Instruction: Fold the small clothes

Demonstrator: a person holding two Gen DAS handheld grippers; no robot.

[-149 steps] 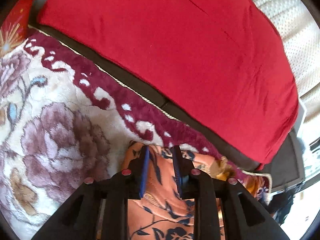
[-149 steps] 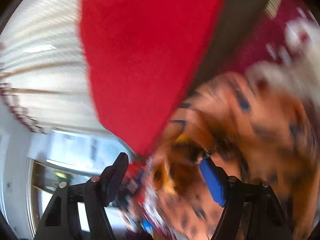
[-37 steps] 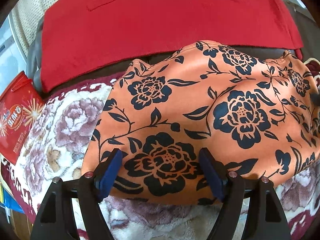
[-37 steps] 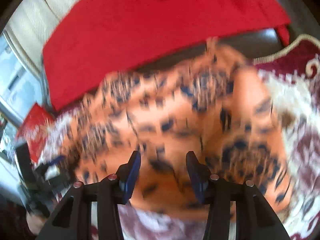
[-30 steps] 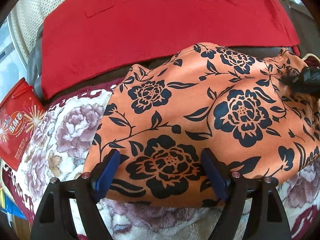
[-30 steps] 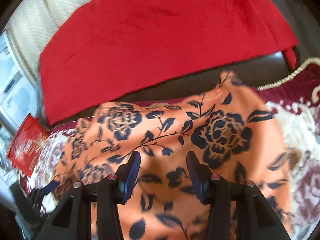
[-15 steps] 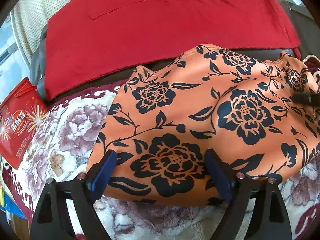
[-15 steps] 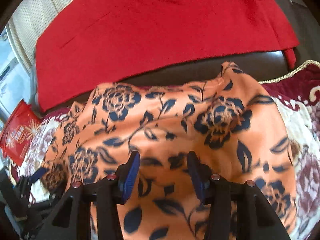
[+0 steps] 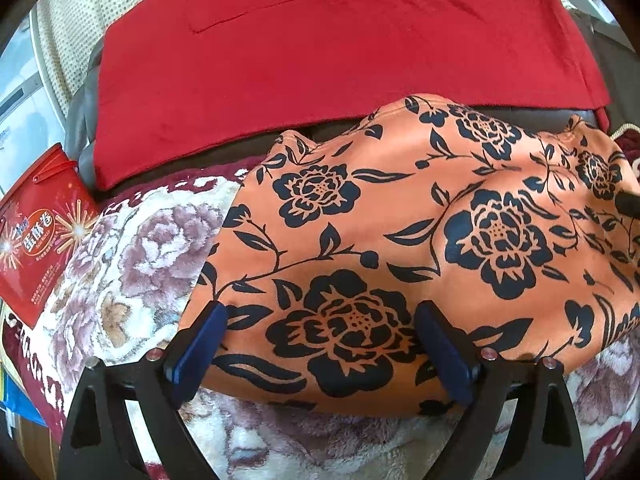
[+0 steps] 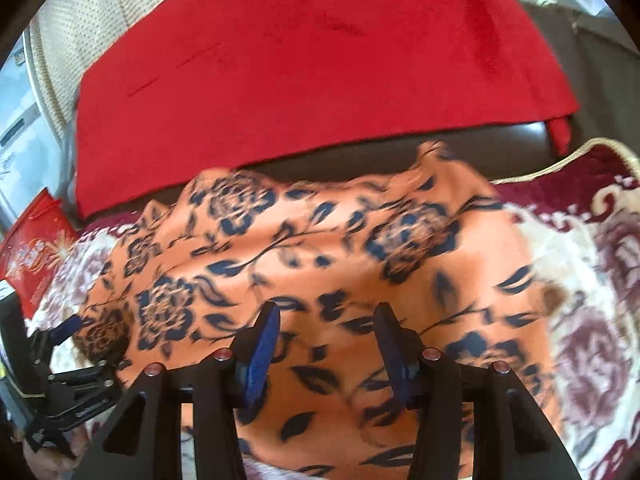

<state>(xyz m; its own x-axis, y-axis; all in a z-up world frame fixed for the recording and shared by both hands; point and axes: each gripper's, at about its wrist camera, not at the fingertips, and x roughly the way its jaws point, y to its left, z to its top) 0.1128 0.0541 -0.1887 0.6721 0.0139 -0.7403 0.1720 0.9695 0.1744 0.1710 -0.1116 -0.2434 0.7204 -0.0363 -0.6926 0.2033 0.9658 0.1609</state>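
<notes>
An orange garment with dark blue flowers (image 9: 400,240) lies spread on a floral blanket (image 9: 132,248); it also shows in the right wrist view (image 10: 360,264). My left gripper (image 9: 320,320) is open and empty, its fingers wide apart over the garment's near left edge. My right gripper (image 10: 326,320) is open and empty over the garment's near middle. A tip of the right gripper shows at the right edge of the left wrist view (image 9: 628,204). The left gripper shows at the lower left of the right wrist view (image 10: 60,344).
A red cloth (image 9: 340,52) covers a dark sofa back (image 10: 500,144) behind the garment. A red snack box (image 9: 36,240) lies at the left. Cream curtains (image 10: 80,20) hang behind. The blanket's maroon border (image 10: 600,172) runs at the right.
Five seconds ago the left gripper was nearly shut on the garment; now both are open and the garment lies spread. In the last second the right gripper drew back slightly.
</notes>
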